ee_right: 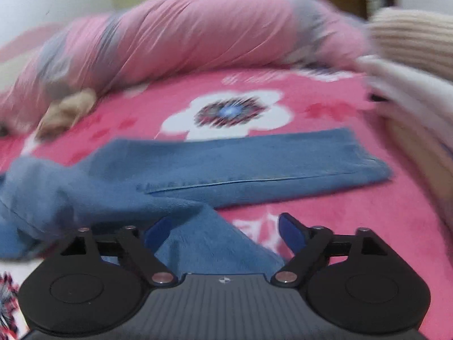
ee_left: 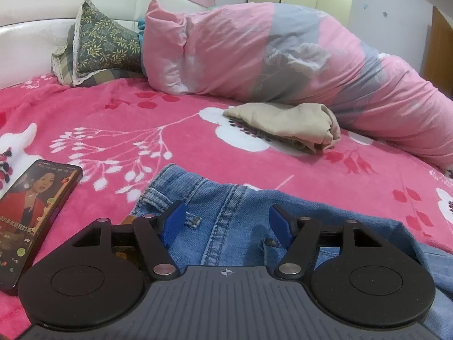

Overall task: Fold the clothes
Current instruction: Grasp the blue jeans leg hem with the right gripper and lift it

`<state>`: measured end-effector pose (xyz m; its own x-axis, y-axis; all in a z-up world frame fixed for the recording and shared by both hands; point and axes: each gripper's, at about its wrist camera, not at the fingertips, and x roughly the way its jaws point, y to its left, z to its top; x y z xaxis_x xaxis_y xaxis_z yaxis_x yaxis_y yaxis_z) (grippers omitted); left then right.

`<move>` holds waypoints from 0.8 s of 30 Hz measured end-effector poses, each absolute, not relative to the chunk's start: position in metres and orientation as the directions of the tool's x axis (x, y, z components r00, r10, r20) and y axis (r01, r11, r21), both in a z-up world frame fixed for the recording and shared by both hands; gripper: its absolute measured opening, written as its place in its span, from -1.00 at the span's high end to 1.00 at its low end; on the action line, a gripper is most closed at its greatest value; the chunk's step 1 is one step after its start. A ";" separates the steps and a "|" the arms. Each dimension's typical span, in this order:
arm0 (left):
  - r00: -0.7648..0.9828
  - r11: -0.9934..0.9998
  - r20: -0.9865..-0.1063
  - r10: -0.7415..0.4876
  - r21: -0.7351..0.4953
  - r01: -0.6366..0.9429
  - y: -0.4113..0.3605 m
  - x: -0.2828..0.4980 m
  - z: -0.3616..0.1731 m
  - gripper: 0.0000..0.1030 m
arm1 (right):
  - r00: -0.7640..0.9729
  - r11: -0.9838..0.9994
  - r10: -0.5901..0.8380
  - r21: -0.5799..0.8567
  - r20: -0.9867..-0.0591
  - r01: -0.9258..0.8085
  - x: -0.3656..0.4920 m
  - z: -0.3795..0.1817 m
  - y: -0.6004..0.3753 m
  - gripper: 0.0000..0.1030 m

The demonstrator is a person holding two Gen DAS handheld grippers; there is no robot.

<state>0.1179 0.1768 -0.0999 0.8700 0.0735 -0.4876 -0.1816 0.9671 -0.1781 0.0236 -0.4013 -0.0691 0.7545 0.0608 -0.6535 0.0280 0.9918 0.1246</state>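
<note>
Blue jeans lie on the pink floral bed. In the left wrist view their waistband end lies under my left gripper, whose blue pads stand wide apart and hold nothing. In the blurred right wrist view a folded leg stretches across the bed and another part of the denim runs between the fingers of my right gripper, which is open. A beige folded garment lies further back by the duvet.
A phone with a lit screen lies at the left. A rolled pink and grey duvet and a patterned pillow line the back. A knitted cream sleeve and light fabric are at the right.
</note>
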 end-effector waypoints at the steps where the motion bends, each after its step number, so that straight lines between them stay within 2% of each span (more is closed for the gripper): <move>1: 0.870 0.967 -0.488 0.074 -0.177 -0.182 0.177 0.118 -0.100 -0.28 | 0.733 0.987 0.086 0.156 -0.675 0.028 0.033 -0.075 -0.405 -0.73; 2: 0.870 0.968 -0.488 0.075 -0.175 -0.182 0.176 0.118 -0.100 -0.28 | 0.711 0.981 0.112 0.191 -0.694 0.031 0.040 -0.080 -0.408 -0.73; 3: 0.870 0.968 -0.488 0.076 -0.174 -0.182 0.176 0.118 -0.100 -0.28 | 0.700 0.972 0.140 0.231 -0.700 0.037 0.042 -0.083 -0.409 -0.62; 4: 0.869 0.968 -0.488 0.077 -0.173 -0.182 0.176 0.118 -0.100 -0.28 | 0.702 0.968 0.159 0.248 -0.694 0.026 0.036 -0.081 -0.407 -0.43; 6: 0.870 0.968 -0.487 0.078 -0.171 -0.183 0.176 0.118 -0.100 -0.28 | 0.705 0.958 0.201 0.286 -0.680 0.002 0.022 -0.076 -0.402 0.62; 7: 0.870 0.968 -0.487 0.080 -0.169 -0.183 0.176 0.117 -0.100 -0.28 | 0.699 0.946 0.246 0.324 -0.672 -0.022 0.010 -0.073 -0.398 0.88; 10: 0.868 0.970 -0.488 0.085 -0.160 -0.185 0.175 0.117 -0.100 -0.28 | 0.707 0.915 0.365 0.372 -0.606 -0.154 -0.039 -0.058 -0.378 0.89; 14: 0.867 0.971 -0.489 0.093 -0.147 -0.187 0.172 0.117 -0.101 -0.28 | 0.654 0.785 0.613 0.434 -0.442 -0.442 -0.120 -0.028 -0.346 0.89; 16: 0.867 0.972 -0.490 0.096 -0.143 -0.188 0.172 0.117 -0.101 -0.28 | 0.574 0.718 0.694 0.466 -0.433 -0.517 -0.151 -0.024 -0.330 0.89; 19: 0.866 0.972 -0.490 0.100 -0.137 -0.190 0.172 0.118 -0.101 -0.28 | 0.445 0.660 0.750 0.500 -0.490 -0.561 -0.187 -0.034 -0.306 0.89; 24: 0.865 0.973 -0.491 0.106 -0.129 -0.192 0.170 0.118 -0.101 -0.28 | 0.363 0.724 0.685 0.536 -0.632 -0.434 -0.197 -0.064 -0.294 0.83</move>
<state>0.1179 0.1704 -0.1008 0.8648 0.1056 -0.4910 -0.1921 0.9728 -0.1293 -0.1974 -0.2937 -0.0645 0.3630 0.6850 -0.6317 -0.4342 0.7242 0.5358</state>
